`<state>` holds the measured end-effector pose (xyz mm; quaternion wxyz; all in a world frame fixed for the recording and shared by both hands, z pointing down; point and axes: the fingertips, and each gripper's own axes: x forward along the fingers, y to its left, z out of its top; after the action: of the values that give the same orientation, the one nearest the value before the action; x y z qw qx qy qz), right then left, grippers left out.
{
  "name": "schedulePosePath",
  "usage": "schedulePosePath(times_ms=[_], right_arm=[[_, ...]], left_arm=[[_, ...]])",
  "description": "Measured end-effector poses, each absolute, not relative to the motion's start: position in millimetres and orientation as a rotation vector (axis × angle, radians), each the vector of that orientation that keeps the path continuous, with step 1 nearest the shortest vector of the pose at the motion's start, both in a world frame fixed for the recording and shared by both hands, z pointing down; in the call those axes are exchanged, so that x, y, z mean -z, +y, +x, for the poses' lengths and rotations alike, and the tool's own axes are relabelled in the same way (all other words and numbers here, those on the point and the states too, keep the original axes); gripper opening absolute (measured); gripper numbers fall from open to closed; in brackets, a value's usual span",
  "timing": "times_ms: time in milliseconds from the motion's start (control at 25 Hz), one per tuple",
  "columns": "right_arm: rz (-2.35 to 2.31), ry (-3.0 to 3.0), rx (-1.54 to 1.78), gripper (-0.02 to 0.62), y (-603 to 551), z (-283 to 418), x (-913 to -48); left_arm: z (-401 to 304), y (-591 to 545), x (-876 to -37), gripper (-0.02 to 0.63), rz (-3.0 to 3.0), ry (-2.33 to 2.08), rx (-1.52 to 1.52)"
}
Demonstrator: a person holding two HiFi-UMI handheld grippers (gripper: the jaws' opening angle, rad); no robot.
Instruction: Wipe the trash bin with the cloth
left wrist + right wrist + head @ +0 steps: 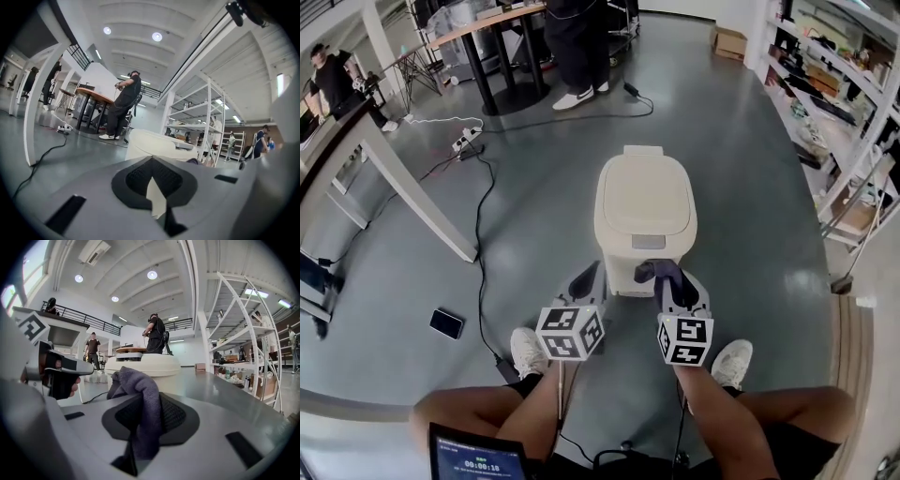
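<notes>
Grey polished floor (741, 159) of an open workshop hall, with metal shelving (839, 103) on my right and a white desk (366, 141) on my left. The cream trash bin (644, 202) stands on the floor, lid down, just ahead of my shoes (528, 352). Only the head view shows a phone (446, 323) on the floor; only the gripper views show ceiling lights (151, 274). My right tongs (673, 286) are clamped on the purple-grey cloth (656, 272), low at the bin's front. My left tongs (586, 281), pads together and empty, sit just beside the bin's front left corner.
</notes>
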<state>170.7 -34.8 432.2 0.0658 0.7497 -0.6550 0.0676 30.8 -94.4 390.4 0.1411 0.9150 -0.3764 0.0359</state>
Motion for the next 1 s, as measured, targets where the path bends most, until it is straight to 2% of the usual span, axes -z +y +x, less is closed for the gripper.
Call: schedulePosePath(times_ms=[560,800,1000], right_arm=[[2.38,-1.841,-0.23,0.089,-17.7,223.9,-429.9],[2.255,-1.86,0.002,0.089,-7.2,174.6,-436.2],[2.128,-1.989,-0.033,0.089,-23.0,121.7,-456.7]], left_arm=[[56.3,-79.2,-402.8,-0.003,2.756,-1.038,-0.247],[29.3,-90.6,-408.2,-0.003,2.698,-1.097,-0.212],[8.6,-96.9,-417.0,-0.003,2.668,-1.167,-0.21]])
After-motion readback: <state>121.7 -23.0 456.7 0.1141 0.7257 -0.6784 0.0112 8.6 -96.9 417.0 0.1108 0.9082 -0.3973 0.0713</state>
